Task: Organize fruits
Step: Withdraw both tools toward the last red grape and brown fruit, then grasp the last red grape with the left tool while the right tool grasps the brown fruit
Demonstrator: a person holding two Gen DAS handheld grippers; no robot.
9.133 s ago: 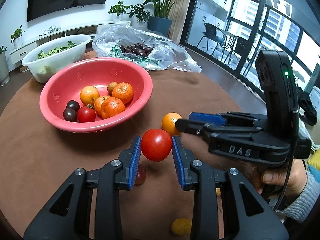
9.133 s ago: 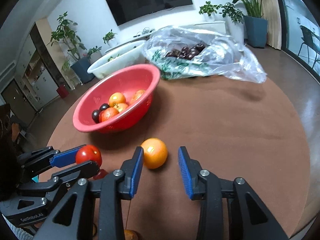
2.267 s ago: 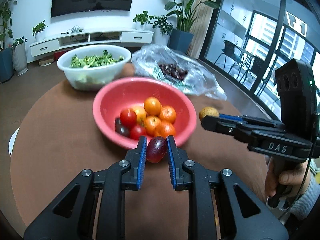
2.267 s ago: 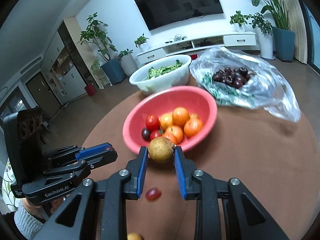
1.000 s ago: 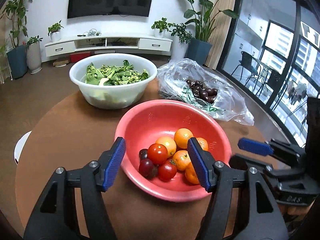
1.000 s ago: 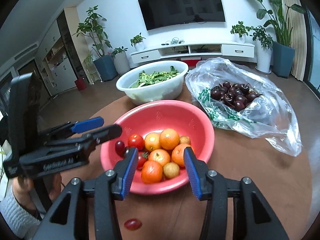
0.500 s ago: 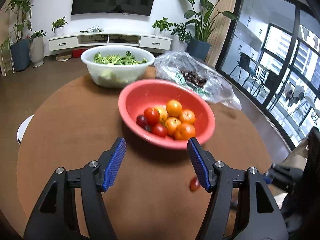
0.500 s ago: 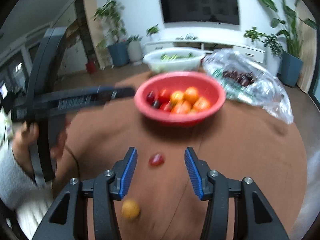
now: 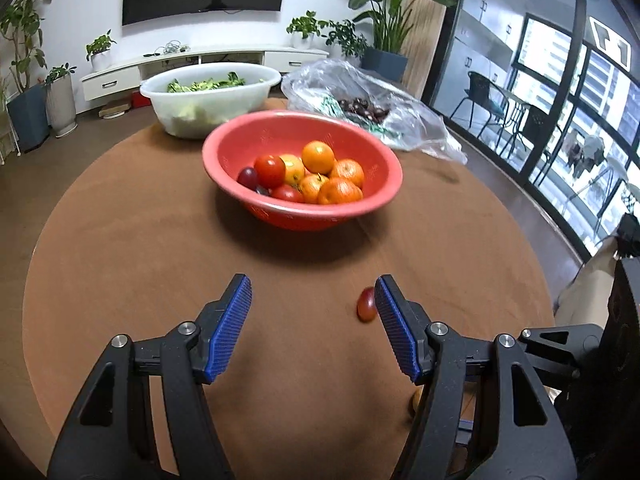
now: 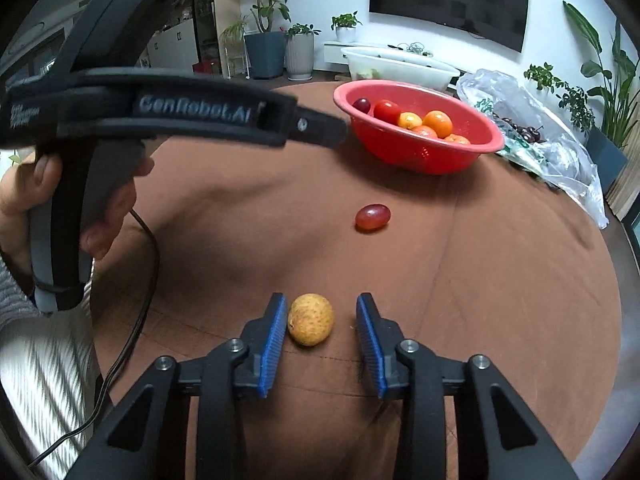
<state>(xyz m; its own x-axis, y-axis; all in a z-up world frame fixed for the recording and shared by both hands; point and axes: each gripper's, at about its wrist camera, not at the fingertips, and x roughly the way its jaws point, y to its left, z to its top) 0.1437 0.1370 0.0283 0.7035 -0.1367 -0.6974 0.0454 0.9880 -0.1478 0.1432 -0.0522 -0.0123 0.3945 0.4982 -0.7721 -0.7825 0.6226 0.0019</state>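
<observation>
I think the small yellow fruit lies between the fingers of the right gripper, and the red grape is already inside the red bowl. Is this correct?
Not quite. The yellow fruit does lie between the closing fingers of the right gripper, but the red grape is not in the red bowl. The right wrist view shows it on the brown table, short of the bowl.

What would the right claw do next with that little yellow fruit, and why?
Probably finish squeezing: the right gripper is closing around the yellowish fruit on the table, with a gap left at one pad. Then lift it toward the red bowl.
</observation>
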